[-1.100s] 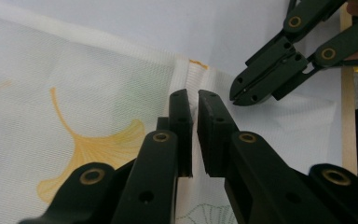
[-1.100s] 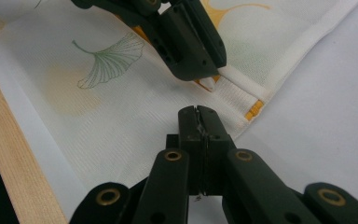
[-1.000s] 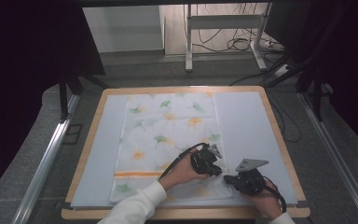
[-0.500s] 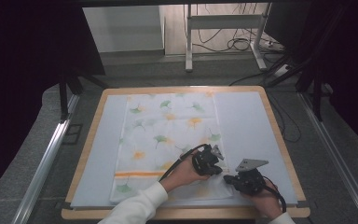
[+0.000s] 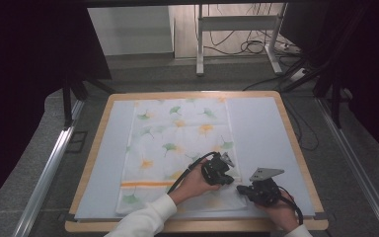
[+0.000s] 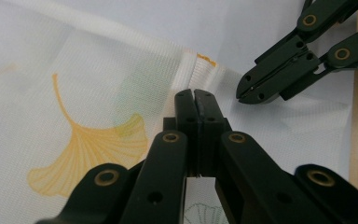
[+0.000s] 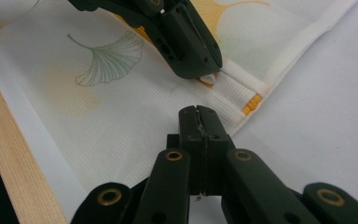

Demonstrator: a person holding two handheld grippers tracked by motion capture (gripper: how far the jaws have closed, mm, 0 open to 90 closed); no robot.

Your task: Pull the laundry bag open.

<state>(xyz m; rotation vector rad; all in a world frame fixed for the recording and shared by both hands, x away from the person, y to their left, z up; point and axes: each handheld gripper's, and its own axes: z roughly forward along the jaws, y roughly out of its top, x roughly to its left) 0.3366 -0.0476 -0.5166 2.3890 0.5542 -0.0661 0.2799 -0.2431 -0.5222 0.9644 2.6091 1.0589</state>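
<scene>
My left hand-held gripper (image 5: 225,173) is clenched, and in the left gripper view (image 6: 196,100) its two black jaws press tight together with their tips down on the cloth (image 5: 177,143). I cannot tell if a bit of cloth is caught between them. My right hand-held gripper (image 5: 242,188) is clenched too. In the right gripper view (image 7: 198,116) its jaws sit together, and I see a thin bit of something pale in the slit, but I cannot tell if it is cloth.

The cloth is white and thin, with yellow and green fan-shaped leaves on it. It lies flat on a pale blue mat (image 5: 256,128), a little to the left of the middle. An orange stripe (image 5: 145,184) runs across its near end. Both hand-held grippers are at the near right corner of the cloth, just beside each other, tips almost meeting. There the thick white hem (image 7: 235,88) makes a small fold, with a bit of orange (image 7: 251,103) peeking out.

The mat covers the bench (image 5: 298,148), which has a light wood rim. My left hand (image 5: 195,180) and white sleeve (image 5: 145,219) come in from the near side, and my right hand (image 5: 281,215) is by the near edge. A grey plate (image 5: 265,173) sits on top of my right hand-held gripper.
</scene>
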